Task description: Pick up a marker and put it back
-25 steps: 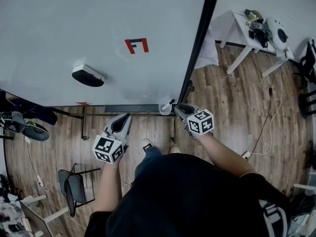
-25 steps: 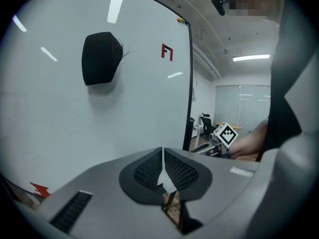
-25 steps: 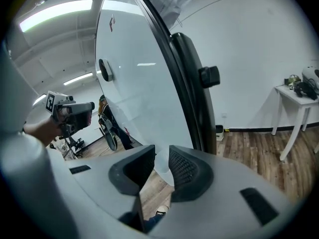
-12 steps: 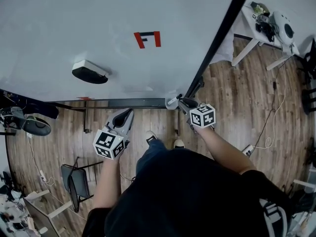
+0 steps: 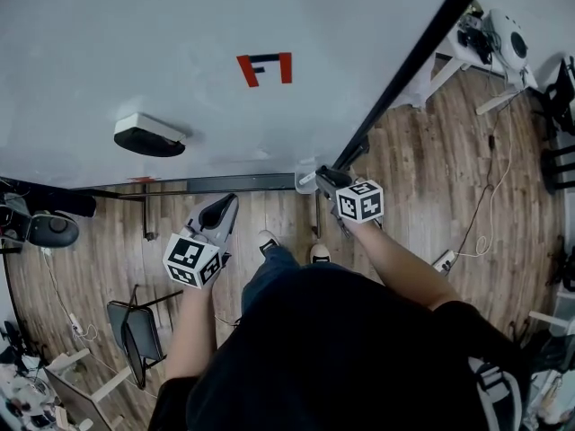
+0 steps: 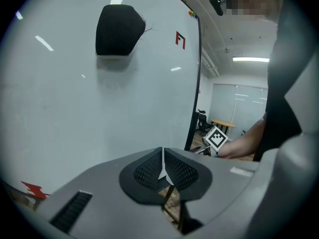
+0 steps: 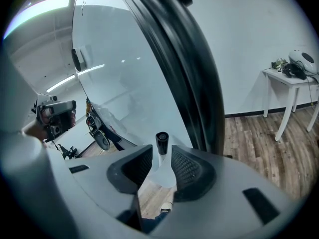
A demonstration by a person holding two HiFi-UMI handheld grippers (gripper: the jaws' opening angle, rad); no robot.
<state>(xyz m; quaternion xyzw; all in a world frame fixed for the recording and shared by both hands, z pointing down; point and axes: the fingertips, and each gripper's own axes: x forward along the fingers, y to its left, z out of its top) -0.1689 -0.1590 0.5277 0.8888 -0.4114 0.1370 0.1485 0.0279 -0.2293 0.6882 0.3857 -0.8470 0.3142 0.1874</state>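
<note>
Between the right tongs' point(image 7: 161, 152) opening jaws, a marker point(image 7: 161, 141) stands in its cup point(image 7: 162, 173).

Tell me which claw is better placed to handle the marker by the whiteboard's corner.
Right. The right claw sits at the whiteboard's lower corner, its jaws opening with the marker between them. The left claw is shut, empty, and farther along the board's bottom edge.

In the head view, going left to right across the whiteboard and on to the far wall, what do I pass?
Eraser → red and black mark → marker → white table
</note>
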